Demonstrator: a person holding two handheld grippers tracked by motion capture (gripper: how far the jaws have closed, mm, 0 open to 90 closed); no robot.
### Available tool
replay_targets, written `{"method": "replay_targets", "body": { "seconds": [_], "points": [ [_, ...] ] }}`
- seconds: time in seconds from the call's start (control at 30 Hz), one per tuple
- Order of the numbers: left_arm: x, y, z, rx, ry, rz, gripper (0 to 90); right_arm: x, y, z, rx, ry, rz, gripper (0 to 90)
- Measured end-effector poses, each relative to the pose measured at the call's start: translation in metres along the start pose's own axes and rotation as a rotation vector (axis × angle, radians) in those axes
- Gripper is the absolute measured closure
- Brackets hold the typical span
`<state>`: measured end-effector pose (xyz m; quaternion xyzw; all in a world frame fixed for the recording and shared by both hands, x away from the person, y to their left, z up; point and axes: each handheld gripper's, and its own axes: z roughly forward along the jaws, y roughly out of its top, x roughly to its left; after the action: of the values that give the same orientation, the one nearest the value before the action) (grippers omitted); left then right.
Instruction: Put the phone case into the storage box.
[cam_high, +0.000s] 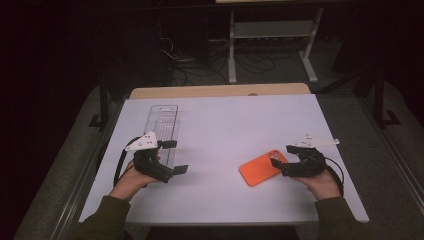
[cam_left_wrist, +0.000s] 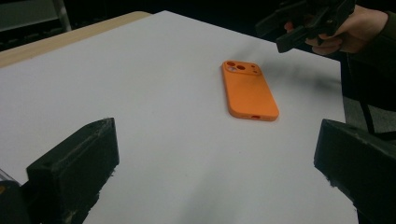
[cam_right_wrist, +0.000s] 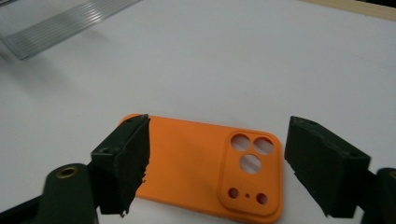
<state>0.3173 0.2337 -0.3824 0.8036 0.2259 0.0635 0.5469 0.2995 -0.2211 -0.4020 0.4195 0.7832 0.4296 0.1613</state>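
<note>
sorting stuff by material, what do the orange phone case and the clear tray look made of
Orange phone case: looks like matte silicone or soft plastic; even, dull surface, rounded edges, moulded camera holes.
Clear tray: seems rigid transparent plastic, perhaps acrylic; the white table shows through it, with ribbed lines and glossy glints.

One orange phone case (cam_high: 261, 167), one clear plastic tray (cam_high: 165, 131) lying on table (cam_high: 240, 115); two tools showing: left tool (cam_high: 175, 157), right tool (cam_high: 283, 157).

White table (cam_high: 225, 125), orange phone case (cam_high: 260, 168) lying flat, clear plastic tray (cam_high: 164, 131) well apart
</note>
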Motion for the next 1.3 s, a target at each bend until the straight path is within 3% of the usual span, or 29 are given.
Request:
{"method": "replay_targets", "body": {
  "seconds": [0.4,0.57,0.63,1.03,1.3],
  "points": [
    [-0.001,0.000,0.001,0.006,-0.002,0.005,0.0,-0.020,0.004,0.008,0.020,-0.057,0.033,43.7],
    [-0.001,0.000,0.002,0.011,-0.004,0.011,0.0,-0.026,0.007,0.011,0.022,-0.060,0.043,50.7],
    [-0.001,0.000,0.002,0.010,-0.002,0.015,0.0,-0.030,0.008,0.014,0.019,-0.065,0.049,59.0],
    [0.000,-0.001,0.002,0.010,-0.002,0.013,0.0,-0.047,0.007,0.024,0.063,-0.076,0.058,87.3],
    [0.000,-0.001,0.002,0.009,0.004,0.010,0.0,-0.053,-0.002,0.029,0.133,-0.075,0.072,88.7]
  ]
}}
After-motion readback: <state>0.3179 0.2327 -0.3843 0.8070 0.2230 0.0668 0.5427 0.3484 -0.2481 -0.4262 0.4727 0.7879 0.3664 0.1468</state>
